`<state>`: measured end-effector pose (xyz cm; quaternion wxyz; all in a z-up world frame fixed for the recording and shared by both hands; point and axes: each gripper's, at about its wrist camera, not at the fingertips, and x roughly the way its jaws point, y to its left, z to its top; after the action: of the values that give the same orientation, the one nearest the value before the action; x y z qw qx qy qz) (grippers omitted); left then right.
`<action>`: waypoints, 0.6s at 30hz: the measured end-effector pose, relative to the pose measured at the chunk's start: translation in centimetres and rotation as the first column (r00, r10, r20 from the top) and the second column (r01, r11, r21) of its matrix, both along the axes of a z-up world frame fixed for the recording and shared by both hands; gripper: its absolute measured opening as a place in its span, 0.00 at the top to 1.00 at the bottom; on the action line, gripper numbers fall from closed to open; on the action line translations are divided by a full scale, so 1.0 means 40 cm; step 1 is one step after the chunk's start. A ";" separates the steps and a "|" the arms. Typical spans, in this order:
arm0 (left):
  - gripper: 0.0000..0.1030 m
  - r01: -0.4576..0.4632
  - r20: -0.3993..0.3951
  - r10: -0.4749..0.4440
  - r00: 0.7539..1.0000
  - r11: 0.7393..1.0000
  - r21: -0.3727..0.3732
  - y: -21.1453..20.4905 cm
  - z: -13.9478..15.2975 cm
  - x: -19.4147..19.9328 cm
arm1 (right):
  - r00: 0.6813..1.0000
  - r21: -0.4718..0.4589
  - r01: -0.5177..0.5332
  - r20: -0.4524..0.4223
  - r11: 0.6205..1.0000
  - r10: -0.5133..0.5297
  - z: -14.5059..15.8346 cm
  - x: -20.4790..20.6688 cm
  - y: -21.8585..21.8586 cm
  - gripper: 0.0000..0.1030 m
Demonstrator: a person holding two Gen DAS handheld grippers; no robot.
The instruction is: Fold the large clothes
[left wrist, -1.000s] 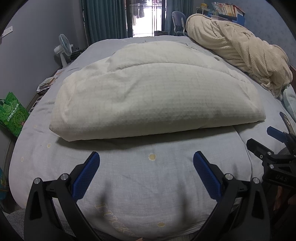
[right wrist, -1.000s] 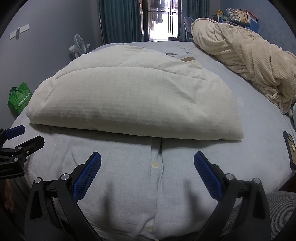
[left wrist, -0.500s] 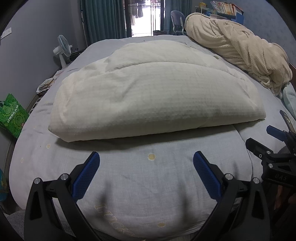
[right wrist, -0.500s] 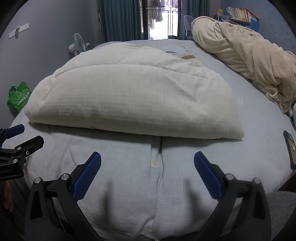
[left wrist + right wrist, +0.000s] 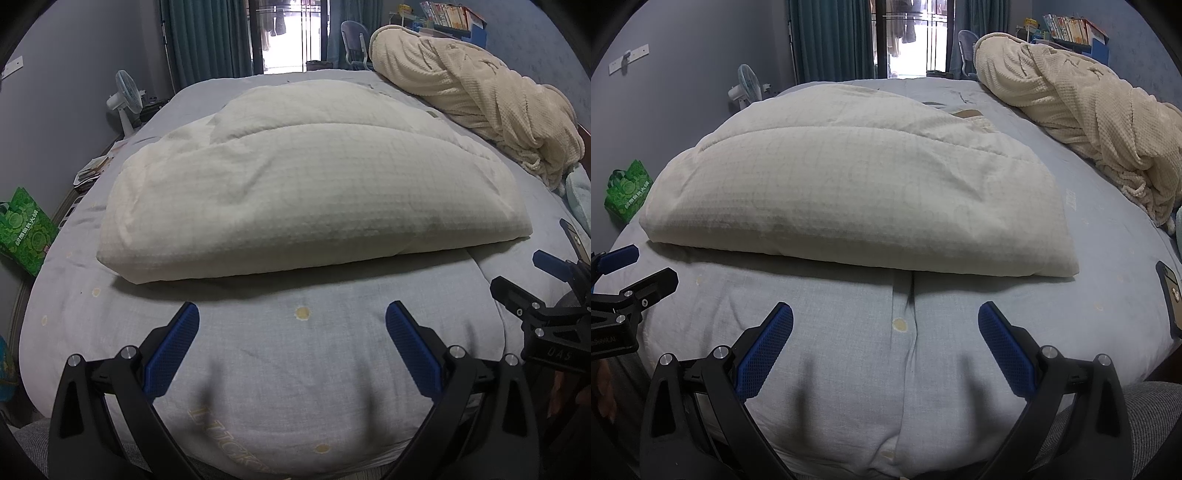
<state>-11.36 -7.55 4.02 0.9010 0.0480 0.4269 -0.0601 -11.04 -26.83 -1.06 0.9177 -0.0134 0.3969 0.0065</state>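
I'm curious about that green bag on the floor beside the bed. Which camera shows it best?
The left wrist view: the green bag looks large there and its printed pattern is readable as a pattern, though the frame edge crops it. The right wrist view shows the same bag whole but smaller and farther away.

Both wrist cameras sit low at the bed's [image 5: 258,369] near edge, facing along it toward the window [image 5: 912,37]; each shows its own tongs at the frame bottom; both share the cream quilt [image 5: 314,192] mid-frame; the other tongs show at each frame's side.
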 end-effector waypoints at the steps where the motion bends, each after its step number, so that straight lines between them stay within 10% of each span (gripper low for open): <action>1: 0.06 0.000 0.000 0.000 1.000 1.000 0.001 0.000 0.001 0.000 | 1.000 0.001 0.000 0.000 1.000 0.000 0.000 0.000 0.000 0.06; 18: 0.06 0.030 0.019 -0.030 0.999 0.999 0.020 -0.003 0.002 -0.004 | 1.000 0.000 0.001 -0.005 1.000 -0.001 -0.002 0.001 -0.001 0.06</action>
<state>-11.51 -7.68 4.10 0.9036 0.0638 0.4179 -0.0689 -10.98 -26.88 -1.16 0.9167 -0.0130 0.3993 0.0060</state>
